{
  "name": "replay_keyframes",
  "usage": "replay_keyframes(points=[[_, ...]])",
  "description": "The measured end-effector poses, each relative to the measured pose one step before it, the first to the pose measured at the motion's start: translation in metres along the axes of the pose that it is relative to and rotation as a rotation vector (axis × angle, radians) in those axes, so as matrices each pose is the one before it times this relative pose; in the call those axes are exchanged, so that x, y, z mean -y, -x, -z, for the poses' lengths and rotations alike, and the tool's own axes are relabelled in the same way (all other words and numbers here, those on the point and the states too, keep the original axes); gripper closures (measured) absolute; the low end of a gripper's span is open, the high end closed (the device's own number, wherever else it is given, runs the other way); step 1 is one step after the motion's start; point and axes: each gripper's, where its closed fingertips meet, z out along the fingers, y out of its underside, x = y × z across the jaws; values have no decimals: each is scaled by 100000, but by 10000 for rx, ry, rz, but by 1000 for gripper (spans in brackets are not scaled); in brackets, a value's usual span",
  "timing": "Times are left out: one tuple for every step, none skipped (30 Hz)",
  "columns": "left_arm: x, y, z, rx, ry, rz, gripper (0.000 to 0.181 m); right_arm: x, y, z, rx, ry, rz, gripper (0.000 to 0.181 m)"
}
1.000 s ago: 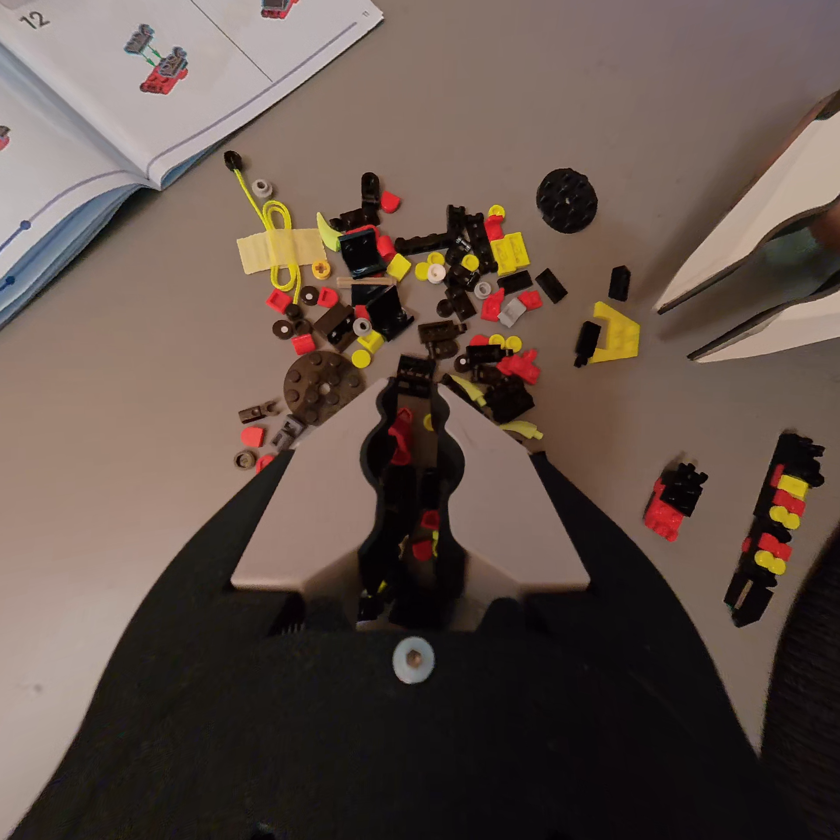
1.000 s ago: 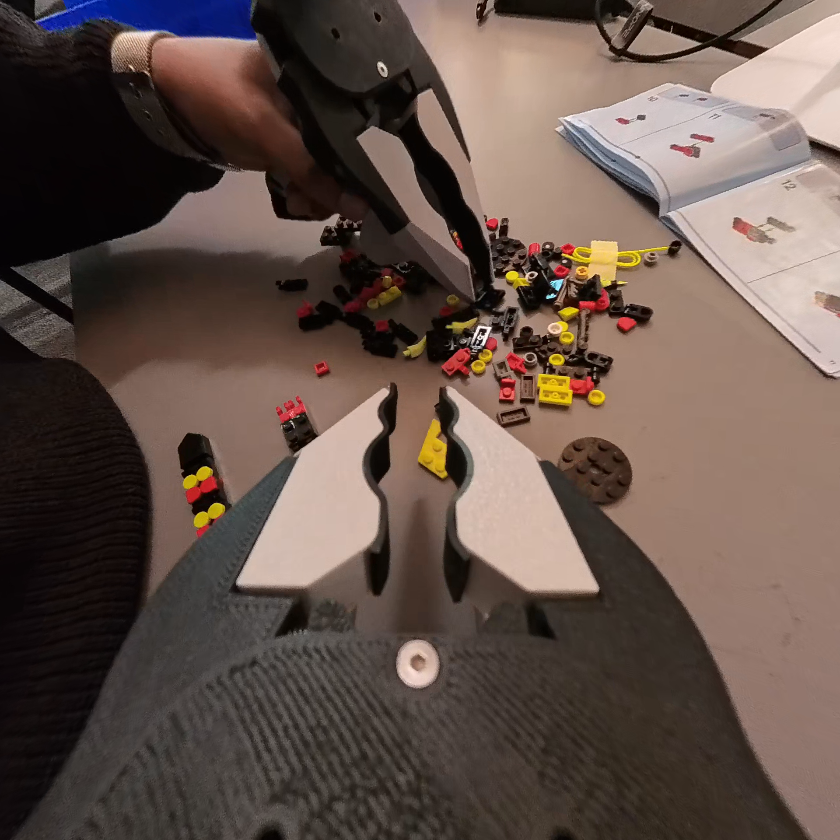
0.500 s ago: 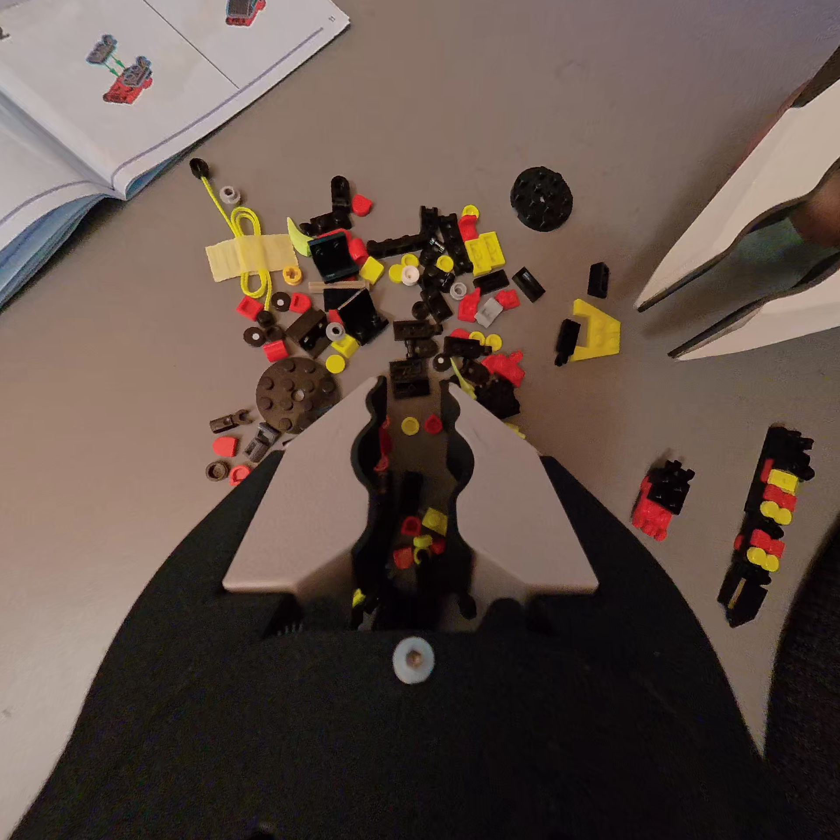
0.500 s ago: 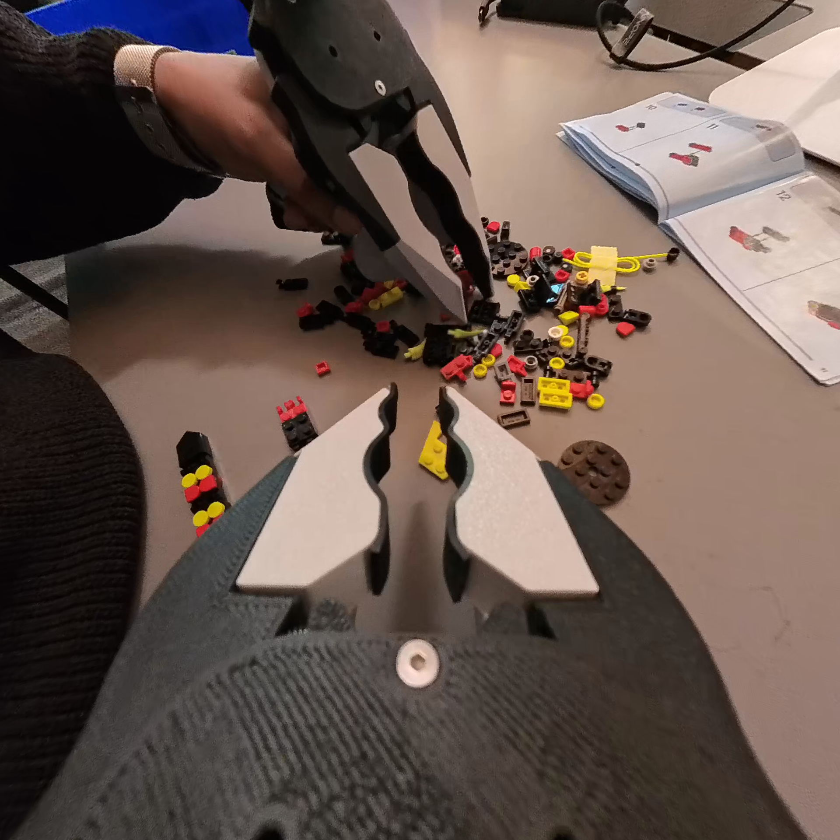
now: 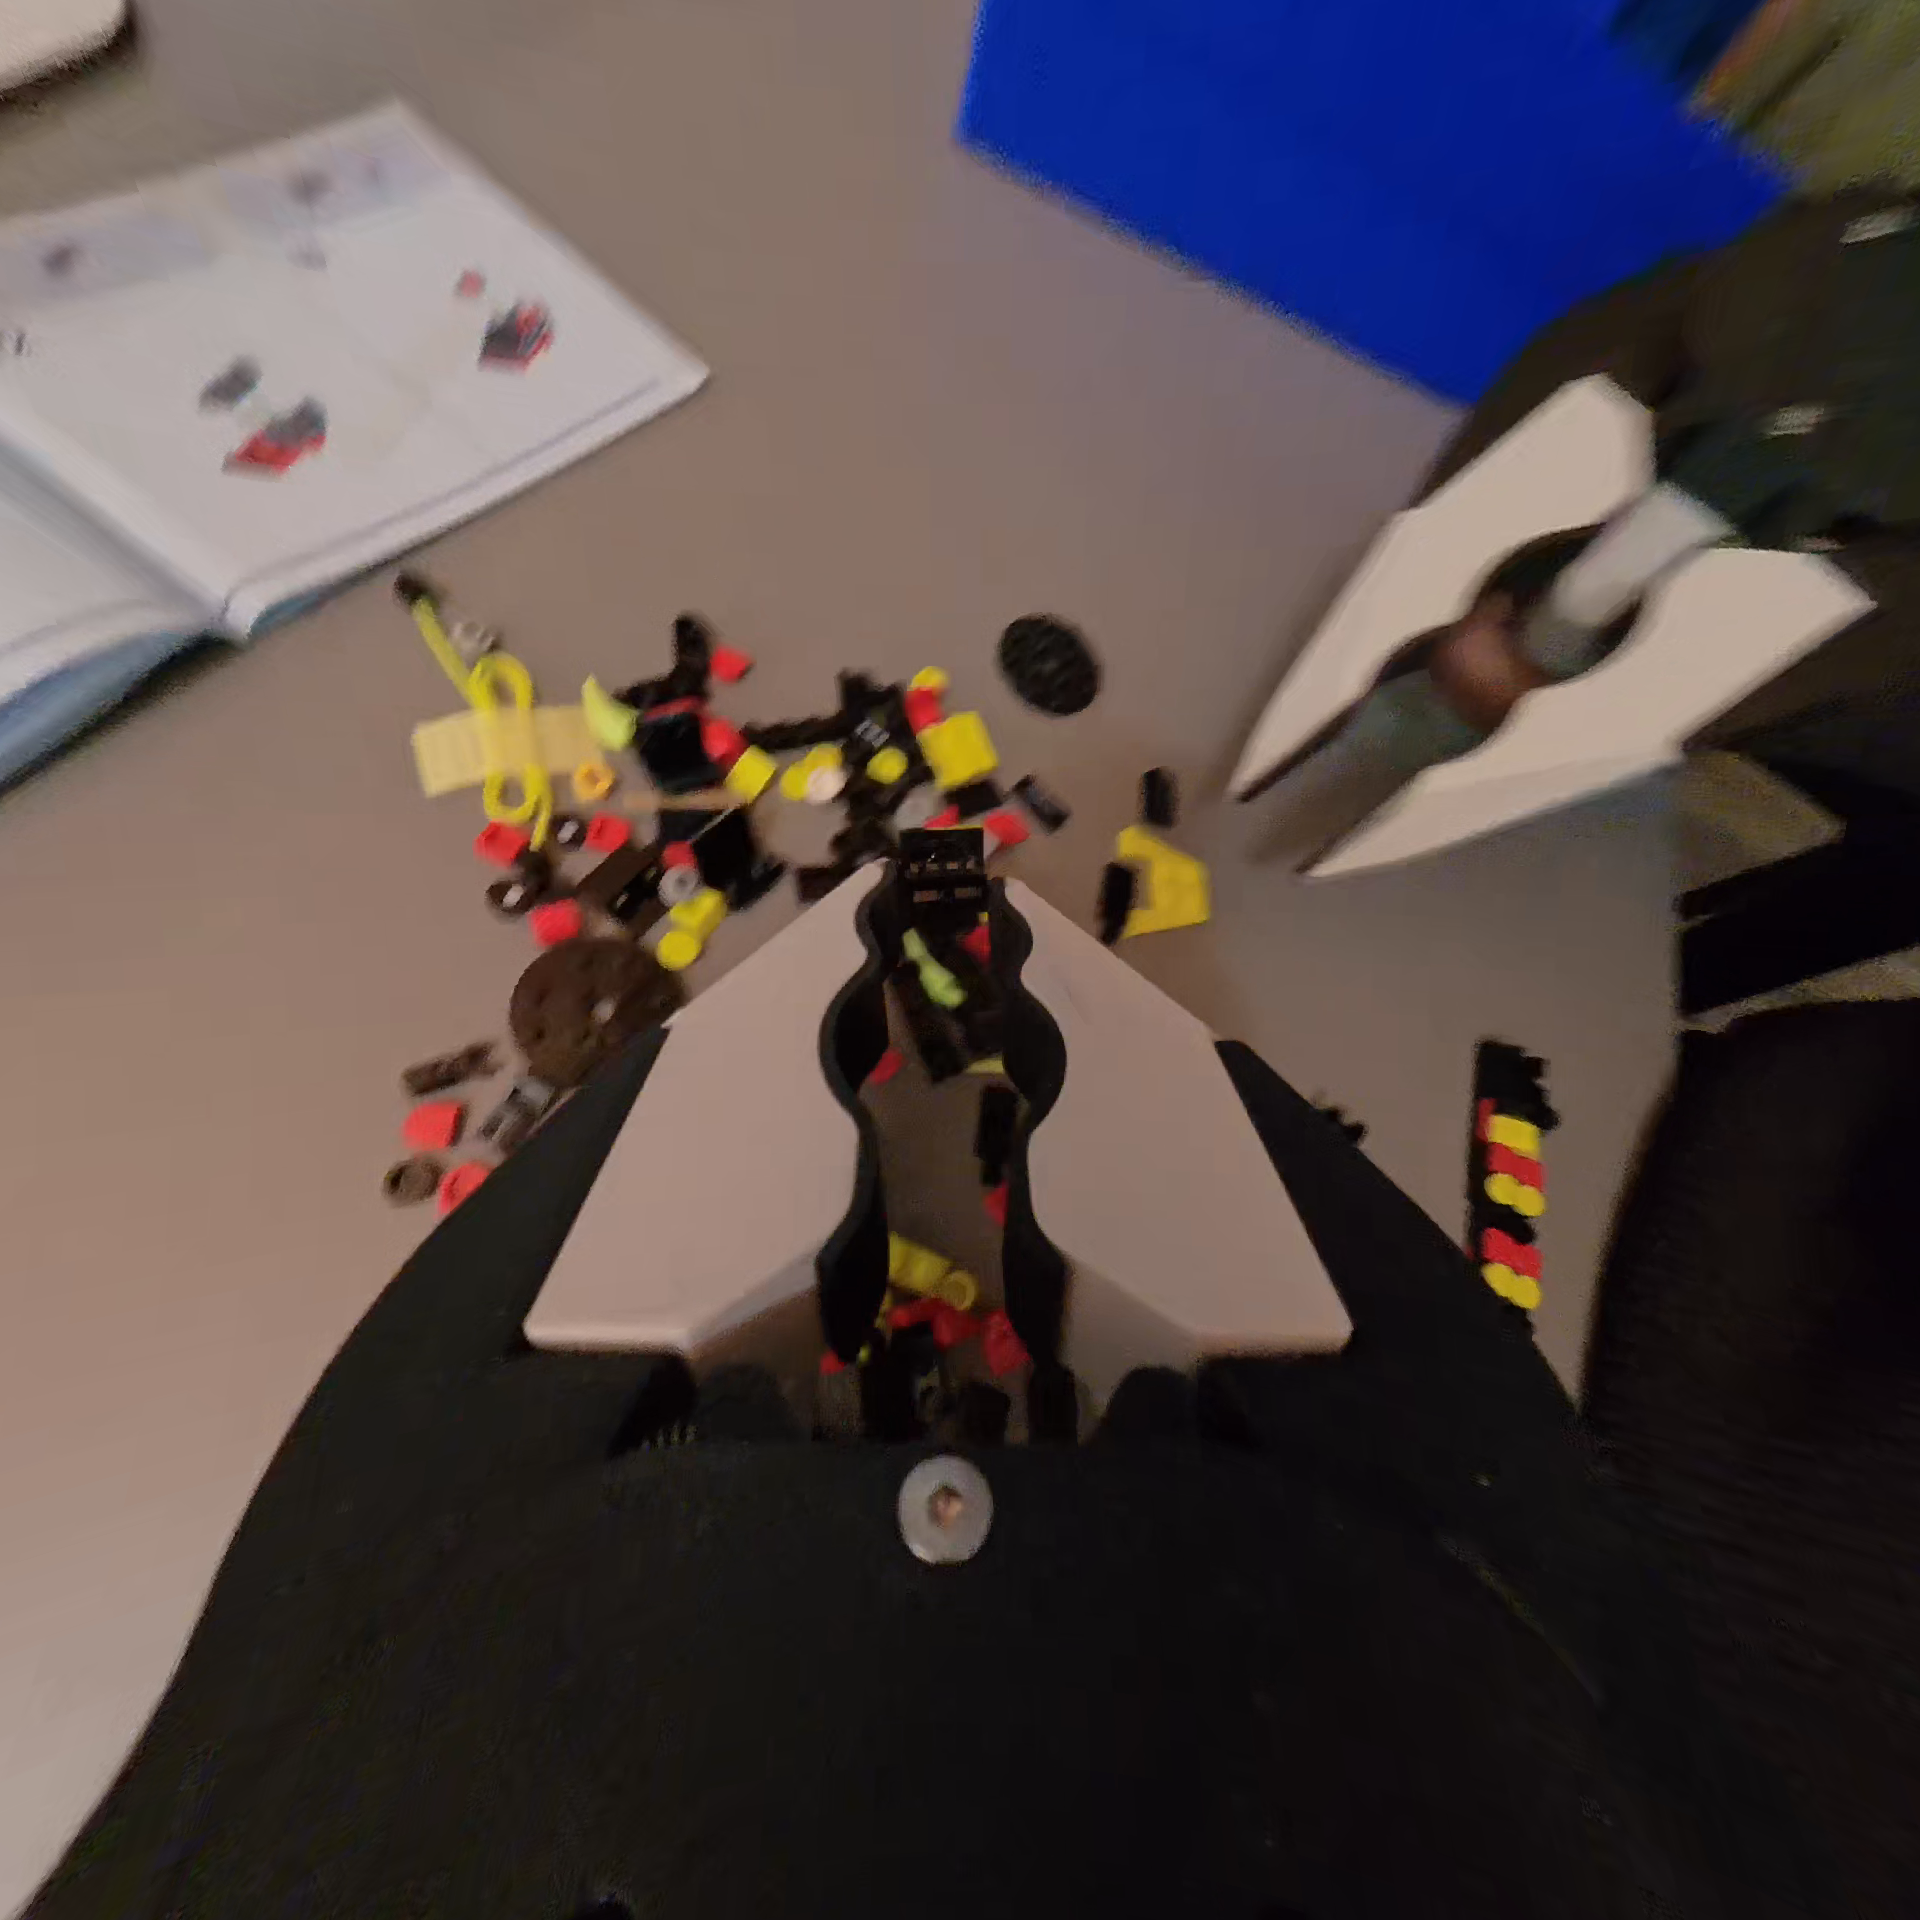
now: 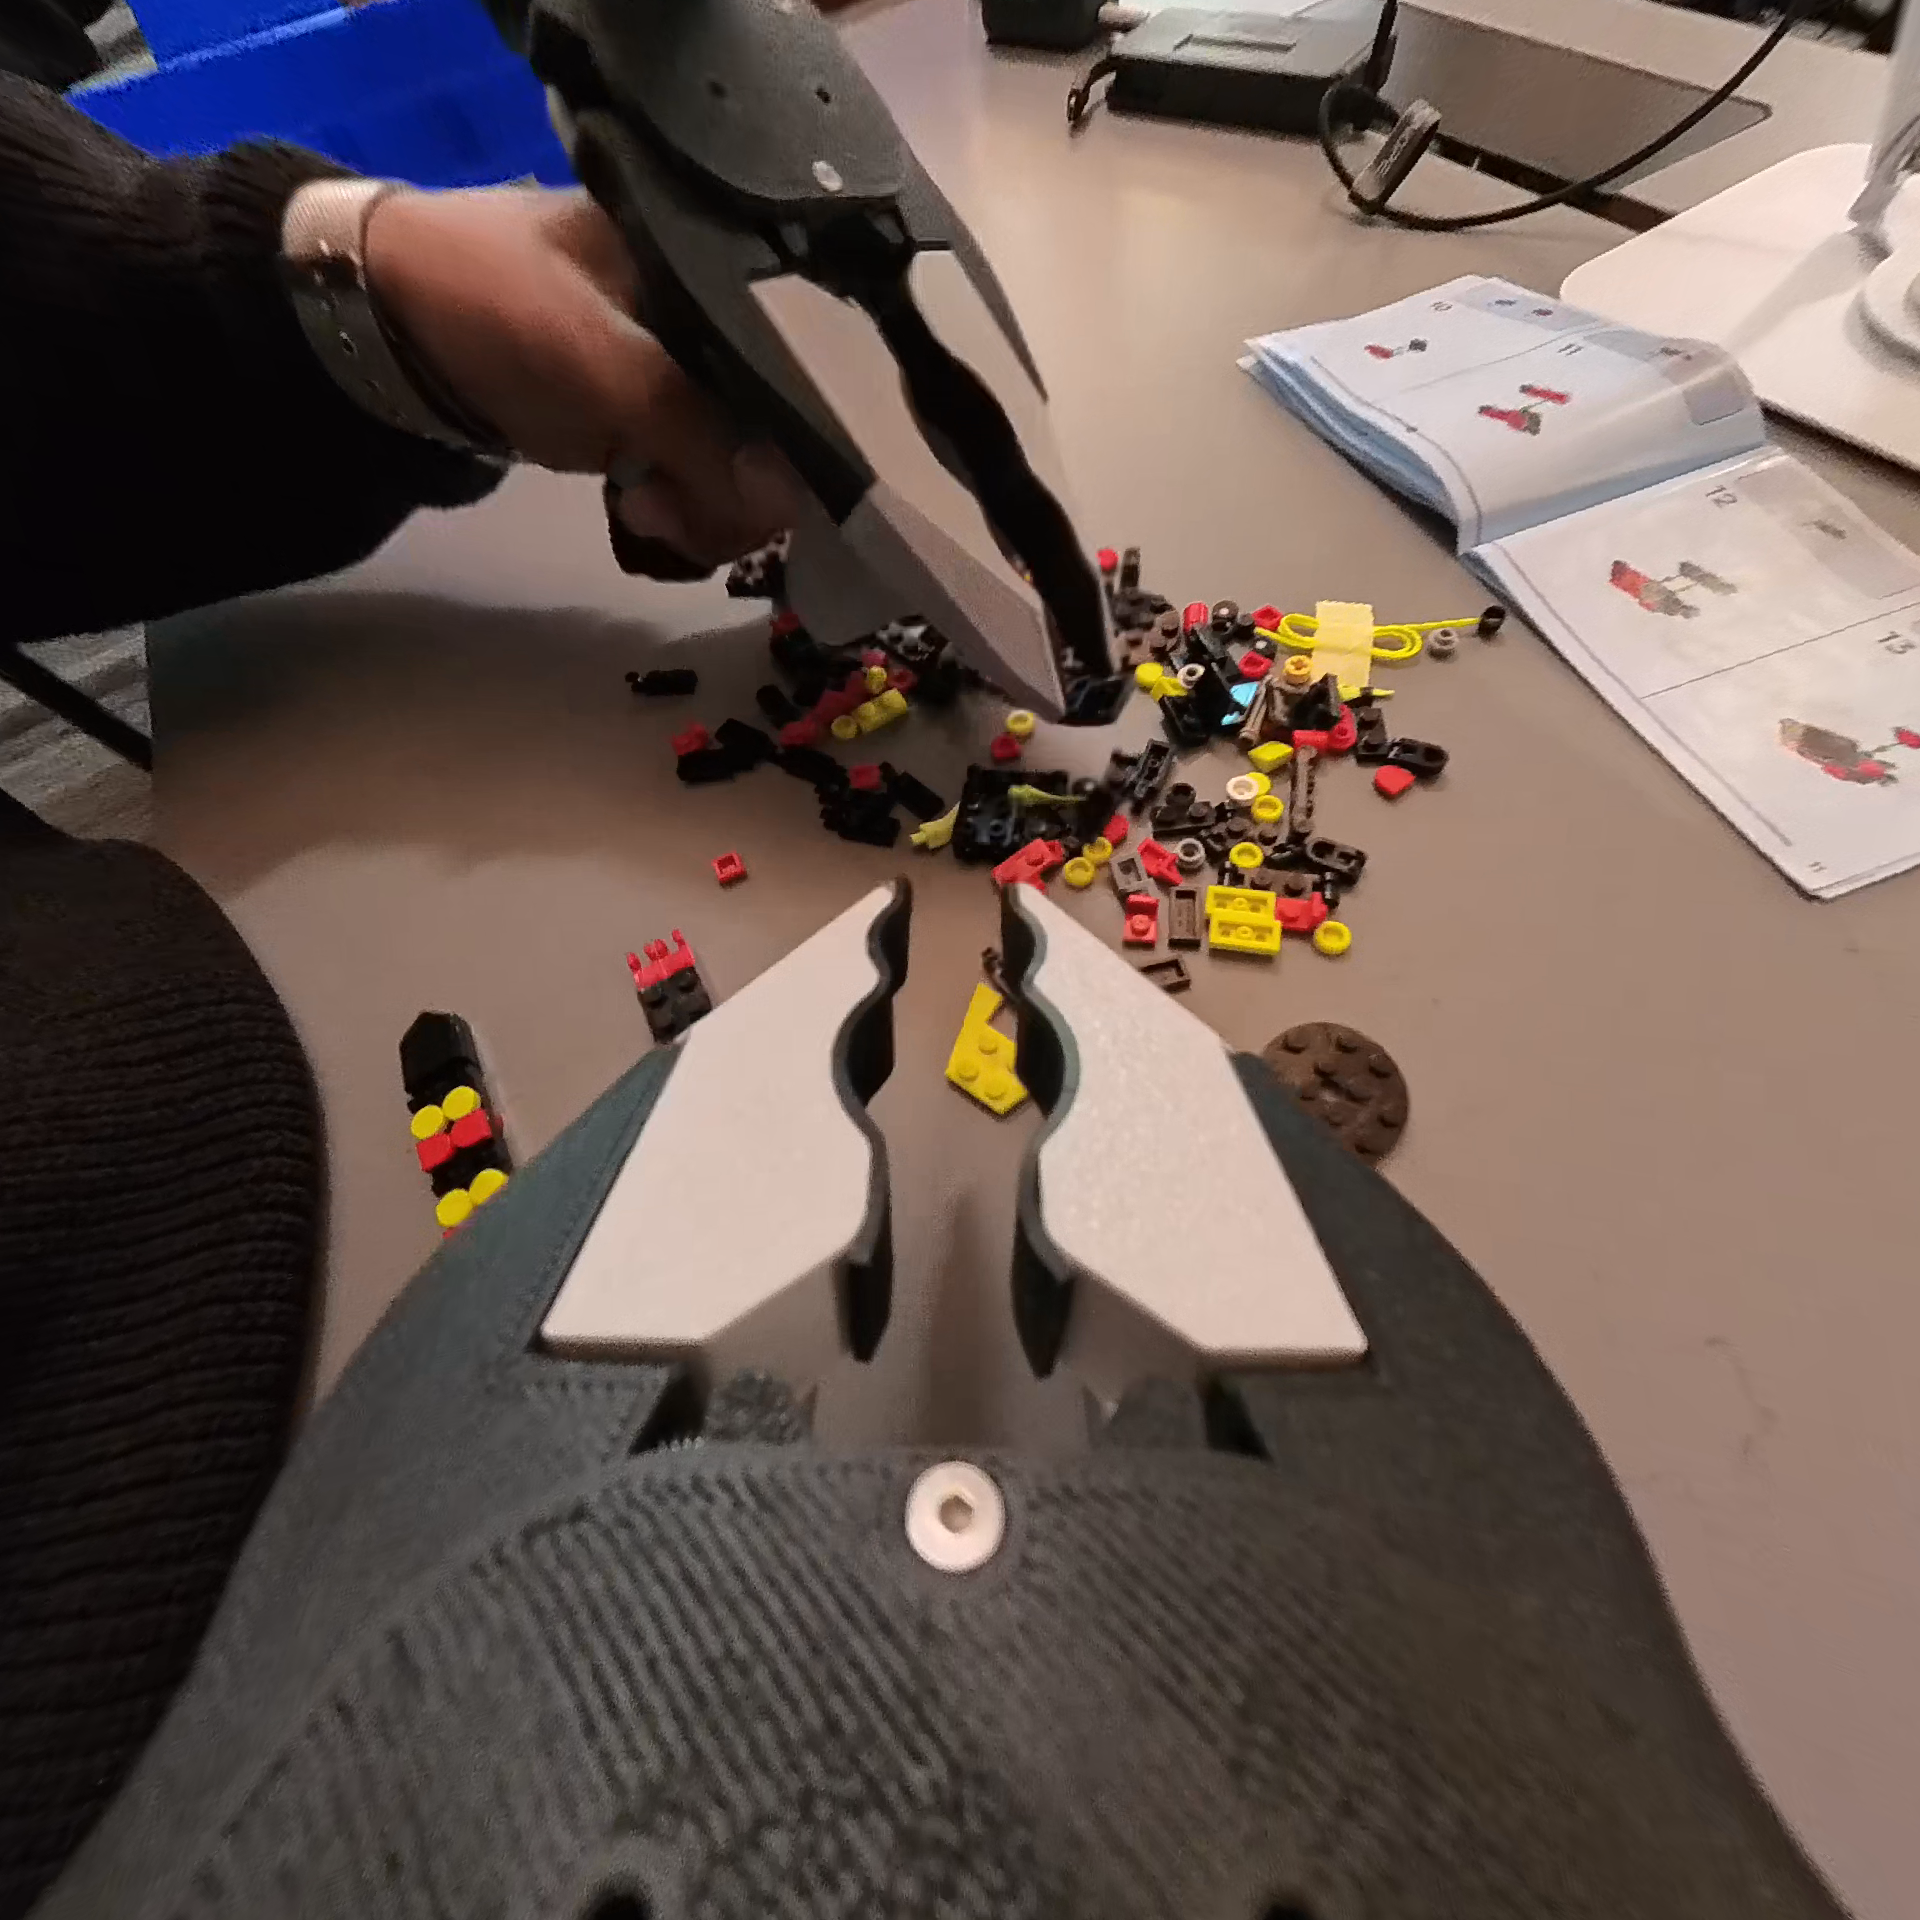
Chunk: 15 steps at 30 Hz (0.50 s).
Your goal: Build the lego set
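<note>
My left gripper (image 5: 940, 883) pinches a small black plate (image 5: 940, 868) at its tips, above the loose pile (image 6: 1195, 790). My right gripper (image 6: 956, 904) is empty, fingers parted, the yellow wedge (image 6: 985, 1060) lying on the table between them, nearer this hand.

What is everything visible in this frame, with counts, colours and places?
table: one, grey, under everything
loose pieces: many, black, red, yellow, piled mid-table
instruction booklet: one, white and pale blue, open beside the pile
long strip assembly: one, black, red, yellow, apart from the pile
small assembly: one, red and black, near the strip
wedge plate: one, yellow, on the table below the right tongs
bin: one, blue, table's far side
black piece: one, pinched at the left tongs' tips
left tongs: closed on it, above the pile
right tongs: open, empty
hand: one, black sleeve, holding the left tongs
</note>
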Motion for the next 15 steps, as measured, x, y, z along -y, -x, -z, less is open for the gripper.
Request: replay_keyframes(points=[[691,-940,338,-399,-499,-394,168,429,-31,165,78,-267,-274,165],[636,-887,256,-304,-454,-454,168,528,-62,212,131,-329,-431,165],[609,-742,176,-202,-403,-404,168,595,-133,246,146,-373,-555,165],[591,-603,121,-141,-355,-308,168,607,-186,273,170,-398,-665,165],[556,-514,80,-129,-309,-203,167,551,-120,276,255,-383,-755,165],[515,-559,58,-189,-282,-133,167,445,-30,241,353,-316,-801,164],[470,-493,40,-168,-252,-86,168,310,74,192,415,-235,-796,162],[378,-393,12,-125,-195,-57,168,264,245,134,486,-197,-738,161],[306,-442,-13,-171,-161,-13,168,271,399,88,522,-189,-649,159],[219,-482,-42,-222,-99,59,168,269,462,16,492,-182,-528,158],[193,-434,-86,-212,-87,118,168,193,478,-37,429,-141,-381,155],[195,-380,-93,-188,-101,125,168,67,440,-94,340,-58,-225,154],[198,-316,-90,-151,-120,120,168,-79,369,-134,230,37,-71,154],[209,-329,-68,-174,-131,107,168,-187,264,-160,117,102,48,153],[174,-266,-49,-149,-107,110,168,-167,251,-151,68,106,127,153]])
